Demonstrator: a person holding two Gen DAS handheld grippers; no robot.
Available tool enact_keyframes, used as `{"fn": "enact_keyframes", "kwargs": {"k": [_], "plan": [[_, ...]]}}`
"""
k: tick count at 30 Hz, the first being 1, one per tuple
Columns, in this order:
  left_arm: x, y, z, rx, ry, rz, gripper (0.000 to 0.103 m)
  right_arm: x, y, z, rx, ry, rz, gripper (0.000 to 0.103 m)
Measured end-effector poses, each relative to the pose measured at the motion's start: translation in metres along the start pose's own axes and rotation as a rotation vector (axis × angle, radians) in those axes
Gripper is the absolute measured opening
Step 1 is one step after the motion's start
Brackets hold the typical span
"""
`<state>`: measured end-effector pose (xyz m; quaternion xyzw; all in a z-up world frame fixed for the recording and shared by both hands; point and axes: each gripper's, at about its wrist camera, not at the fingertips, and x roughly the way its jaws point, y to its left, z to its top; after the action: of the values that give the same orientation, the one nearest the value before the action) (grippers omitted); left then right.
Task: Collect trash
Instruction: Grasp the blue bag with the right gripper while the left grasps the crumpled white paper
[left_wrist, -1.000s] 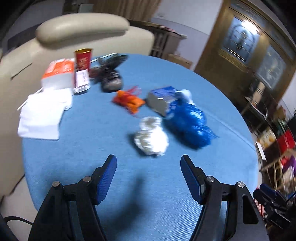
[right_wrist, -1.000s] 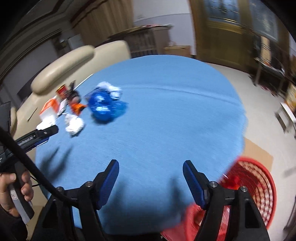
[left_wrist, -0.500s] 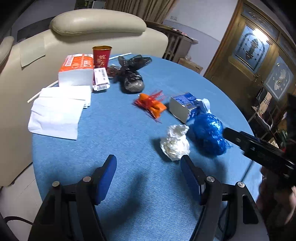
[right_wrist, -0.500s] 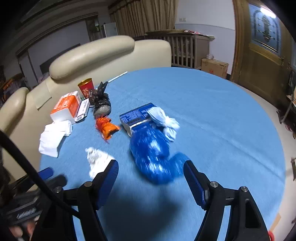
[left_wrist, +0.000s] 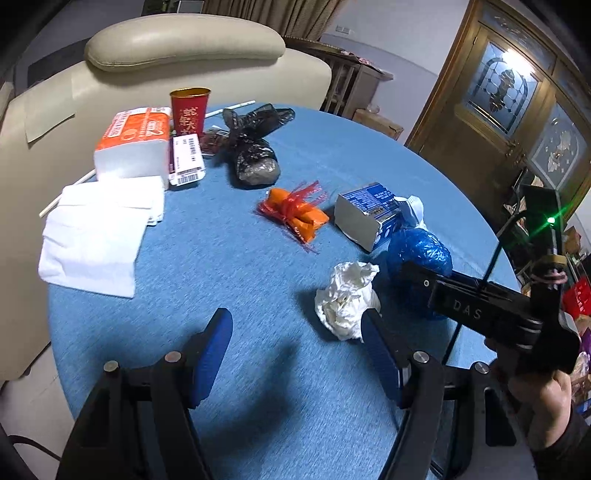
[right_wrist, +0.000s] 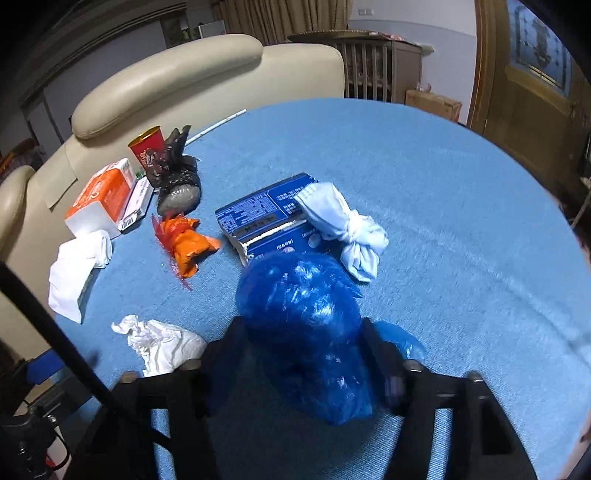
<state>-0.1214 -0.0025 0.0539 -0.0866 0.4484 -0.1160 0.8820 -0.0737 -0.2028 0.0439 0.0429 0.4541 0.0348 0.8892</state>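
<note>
Trash lies on a round blue table (left_wrist: 229, 258). A crumpled white paper ball (left_wrist: 347, 299) sits just ahead of my open, empty left gripper (left_wrist: 295, 343), beside its right finger. A blue plastic bag (right_wrist: 306, 325) lies between the wide-spread fingers of my right gripper (right_wrist: 299, 350); the fingers stand around it and do not squeeze it. The bag also shows in the left wrist view (left_wrist: 417, 254), partly behind the right gripper. Beyond lie a blue carton (right_wrist: 266, 218), a knotted white bag (right_wrist: 343, 221), an orange wrapper (right_wrist: 184, 240) and a black bag (right_wrist: 177, 184).
A red cup (left_wrist: 189, 110), an orange-and-white tissue pack (left_wrist: 133, 144), a barcoded box (left_wrist: 186, 158) and white napkins (left_wrist: 99, 229) sit at the table's far left. A cream sofa (left_wrist: 177, 48) stands behind the table. A wooden door (left_wrist: 517, 110) is at the right.
My right gripper has advanced over the table until the blue bag lies between its fingers. My left gripper has moved closer to the white paper ball.
</note>
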Motion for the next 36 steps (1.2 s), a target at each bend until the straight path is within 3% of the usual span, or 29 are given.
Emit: {"fn": "enact_keyframes", "kwargs": {"k": [11,19,22,23,24,28,30,36], "plan": [[0.042,-0.039,0.012,0.065,0.057,-0.002,0.076,-0.029,-0.019,-0.012,0.076,-0.051,0.019,0.059],[0.068,-0.050,0.011,0.123,0.100,0.099,0.076,-0.053,-0.031,-0.031,0.110,-0.072,0.024,0.059],[0.068,-0.058,0.009,0.160,0.100,0.102,0.061,-0.060,-0.036,-0.039,0.124,-0.075,0.020,0.059],[0.069,-0.061,0.009,0.169,0.105,0.093,0.050,-0.062,-0.037,-0.040,0.129,-0.075,0.020,0.059],[0.068,-0.063,0.008,0.175,0.109,0.083,0.046,-0.065,-0.038,-0.043,0.136,-0.077,0.019,0.059],[0.063,-0.068,0.007,0.189,0.105,0.087,0.040,-0.076,-0.044,-0.052,0.152,-0.086,0.012,0.059],[0.060,-0.068,0.007,0.195,0.098,0.083,0.031,-0.082,-0.047,-0.056,0.162,-0.092,0.009,0.059],[0.048,-0.076,0.005,0.223,0.085,0.054,0.029,-0.098,-0.053,-0.069,0.188,-0.112,0.008,0.059]]}}
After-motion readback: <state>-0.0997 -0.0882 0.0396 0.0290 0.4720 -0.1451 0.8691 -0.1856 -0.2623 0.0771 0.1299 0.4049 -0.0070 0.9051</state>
